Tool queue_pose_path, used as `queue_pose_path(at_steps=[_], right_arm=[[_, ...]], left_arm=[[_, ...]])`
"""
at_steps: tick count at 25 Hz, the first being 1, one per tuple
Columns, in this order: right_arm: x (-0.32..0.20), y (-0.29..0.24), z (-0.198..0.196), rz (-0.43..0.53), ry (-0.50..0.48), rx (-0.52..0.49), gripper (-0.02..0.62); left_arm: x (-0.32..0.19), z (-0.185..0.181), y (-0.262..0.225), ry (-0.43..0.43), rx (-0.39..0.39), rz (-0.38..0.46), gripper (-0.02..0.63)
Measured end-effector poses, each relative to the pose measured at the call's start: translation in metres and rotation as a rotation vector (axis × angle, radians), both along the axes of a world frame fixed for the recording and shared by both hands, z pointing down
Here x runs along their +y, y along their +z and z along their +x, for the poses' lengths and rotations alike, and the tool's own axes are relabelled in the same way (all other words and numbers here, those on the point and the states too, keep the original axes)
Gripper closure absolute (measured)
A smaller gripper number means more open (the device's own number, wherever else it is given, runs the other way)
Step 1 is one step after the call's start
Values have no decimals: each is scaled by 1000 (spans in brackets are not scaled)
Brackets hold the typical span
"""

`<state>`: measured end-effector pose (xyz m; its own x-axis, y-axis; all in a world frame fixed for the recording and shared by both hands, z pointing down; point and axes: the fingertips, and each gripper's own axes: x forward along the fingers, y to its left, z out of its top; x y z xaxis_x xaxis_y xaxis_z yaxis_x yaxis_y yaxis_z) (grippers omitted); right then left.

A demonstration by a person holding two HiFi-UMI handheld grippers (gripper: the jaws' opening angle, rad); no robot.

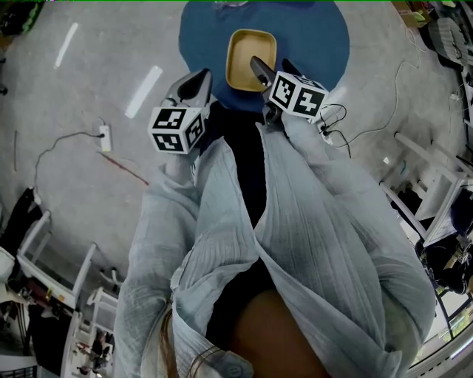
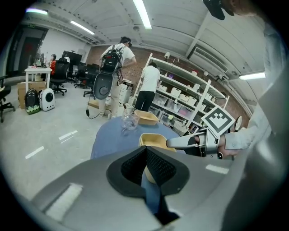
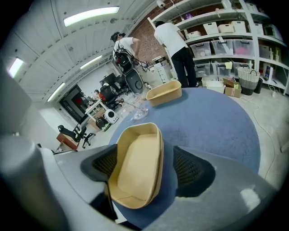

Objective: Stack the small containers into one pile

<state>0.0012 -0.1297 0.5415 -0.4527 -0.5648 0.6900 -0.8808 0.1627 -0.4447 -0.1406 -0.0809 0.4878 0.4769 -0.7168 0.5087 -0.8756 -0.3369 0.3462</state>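
Tan container [image 3: 133, 171] lies lengthwise between the parted jaws of my right tool [image 3: 146, 167]; second container [image 3: 165, 92] waits at twelve o'clock across the bench [image 3: 216, 126].

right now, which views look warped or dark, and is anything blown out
Head view: dim overall, dark at the corners, with light streaks glaring off the floor. Left gripper view: heavy fisheye, black rim, ceiling strip light blown out. Right gripper view: same bending on the shelves, but the tan container reads sharp.
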Motion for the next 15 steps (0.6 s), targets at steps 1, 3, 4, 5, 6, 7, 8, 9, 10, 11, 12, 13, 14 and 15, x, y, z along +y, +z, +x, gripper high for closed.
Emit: queue_pose_path(at_steps=[1, 3, 4, 5, 6, 7, 8, 9, 10, 11, 12, 13, 14, 15], right_arm=[[0, 0, 1, 0, -7, -5, 203], [0, 1, 4, -3, -17, -16, 188], [0, 0, 6, -3, -22, -23, 184], [0, -2, 7, -3, -30, -32, 183], [0, -4, 7, -1, -40, -42, 183], [0, -7, 8, 0, -50, -51, 183], [0, -9, 9, 1, -56, -56, 183], [0, -11, 10, 3, -60, -57, 183], [-1, -12, 12, 6, -63, -56, 183], [-2, -13, 13, 10, -67, -55, 188], [-3, -14, 15, 13, -70, -55, 192], [-4, -16, 18, 19, -73, -57, 193], [-6, -18, 20, 29, -75, -59, 193], [-9, -22, 24, 48, -77, -61, 193]], left_arm=[[-1, 1, 0, 3, -1, 2, 592], [-5, 4, -2, 9, -3, 8, 592], [-6, 6, -3, 12, -3, 12, 592], [-8, 7, -4, 15, -4, 15, 592], [-9, 8, -6, 18, -4, 18, 592], [-10, 9, -7, 22, -5, 21, 592], [-11, 10, -8, 27, -7, 24, 592], [-12, 10, -9, 31, -9, 26, 592], [-13, 9, -10, 35, -12, 29, 592], [-15, 9, -10, 38, -14, 32, 592], [-17, 9, -11, 41, -15, 35, 592], [-19, 10, -11, 45, -16, 38, 592], [-20, 11, -12, 48, -16, 40, 592], [-21, 13, -13, 51, -17, 43, 592]])
